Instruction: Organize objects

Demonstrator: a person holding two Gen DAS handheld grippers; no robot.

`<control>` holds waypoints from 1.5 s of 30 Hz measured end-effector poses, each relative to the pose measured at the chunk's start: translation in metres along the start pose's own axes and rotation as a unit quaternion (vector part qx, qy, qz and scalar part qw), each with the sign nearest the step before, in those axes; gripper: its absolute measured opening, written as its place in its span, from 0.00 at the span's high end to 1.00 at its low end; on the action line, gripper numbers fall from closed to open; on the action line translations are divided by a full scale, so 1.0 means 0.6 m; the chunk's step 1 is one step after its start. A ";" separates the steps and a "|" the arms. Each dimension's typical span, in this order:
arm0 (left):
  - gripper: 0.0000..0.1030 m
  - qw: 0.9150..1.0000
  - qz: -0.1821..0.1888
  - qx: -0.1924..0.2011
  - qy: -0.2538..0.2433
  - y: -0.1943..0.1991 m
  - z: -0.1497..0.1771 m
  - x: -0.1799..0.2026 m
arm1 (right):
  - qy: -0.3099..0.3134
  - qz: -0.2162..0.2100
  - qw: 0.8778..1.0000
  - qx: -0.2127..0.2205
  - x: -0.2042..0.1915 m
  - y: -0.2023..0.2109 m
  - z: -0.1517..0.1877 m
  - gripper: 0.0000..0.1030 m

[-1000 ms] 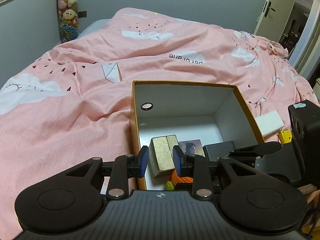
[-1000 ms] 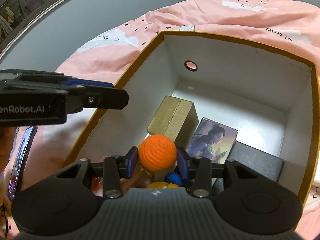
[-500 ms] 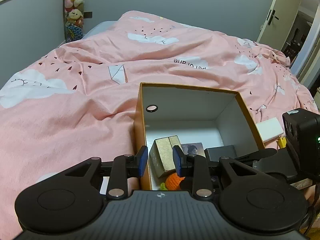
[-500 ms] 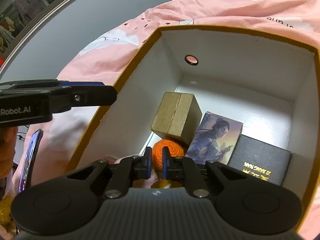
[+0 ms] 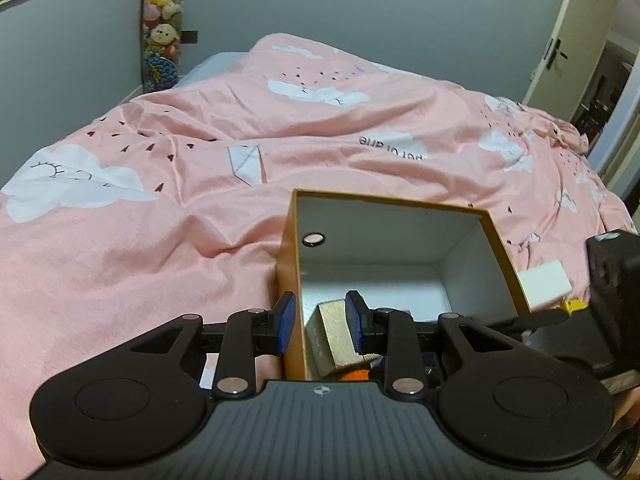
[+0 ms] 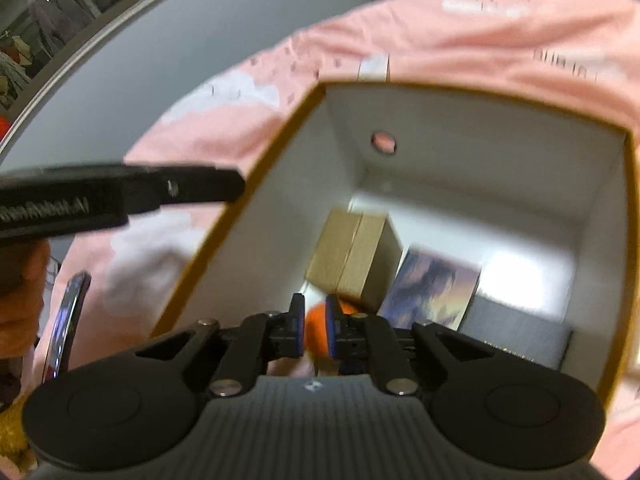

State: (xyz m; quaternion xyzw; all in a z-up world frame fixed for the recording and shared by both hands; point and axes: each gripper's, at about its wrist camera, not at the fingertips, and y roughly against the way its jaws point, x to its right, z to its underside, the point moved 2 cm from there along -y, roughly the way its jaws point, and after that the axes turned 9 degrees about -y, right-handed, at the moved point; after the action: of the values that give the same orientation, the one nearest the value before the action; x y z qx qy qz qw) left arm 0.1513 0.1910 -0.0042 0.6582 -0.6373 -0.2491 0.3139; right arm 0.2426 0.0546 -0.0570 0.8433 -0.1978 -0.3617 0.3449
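Left gripper [image 5: 321, 322] open astride box [image 5: 289, 280] wall; right gripper [image 6: 314, 328] narrow, empty, above orange ball [image 6: 316, 318]

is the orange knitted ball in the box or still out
In. The orange knitted ball lies low inside the open orange-rimmed white cardboard box, beside the gold ribbed box.

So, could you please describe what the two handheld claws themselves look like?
Both are matte black plastic. The left claw and right claw each have blue finger pads, silver pivot rivets, round discs on the wide linkage arms and a ribbed body with a small crosshair mark. White lettering runs along the left one's side, seen from the right wrist.
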 end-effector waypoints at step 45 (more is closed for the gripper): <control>0.67 0.998 0.000 0.022 0.050 -0.012 -0.008 -0.033 | 0.036 -0.002 0.999 0.016 -0.005 -0.092 -0.073 0.75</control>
State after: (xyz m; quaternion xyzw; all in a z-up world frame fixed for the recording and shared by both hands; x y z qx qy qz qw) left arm 0.1584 0.2111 -0.0076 0.6764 -0.6263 -0.2013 0.3312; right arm 0.2779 0.1129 -0.0739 0.8618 -0.1891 -0.3283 0.3373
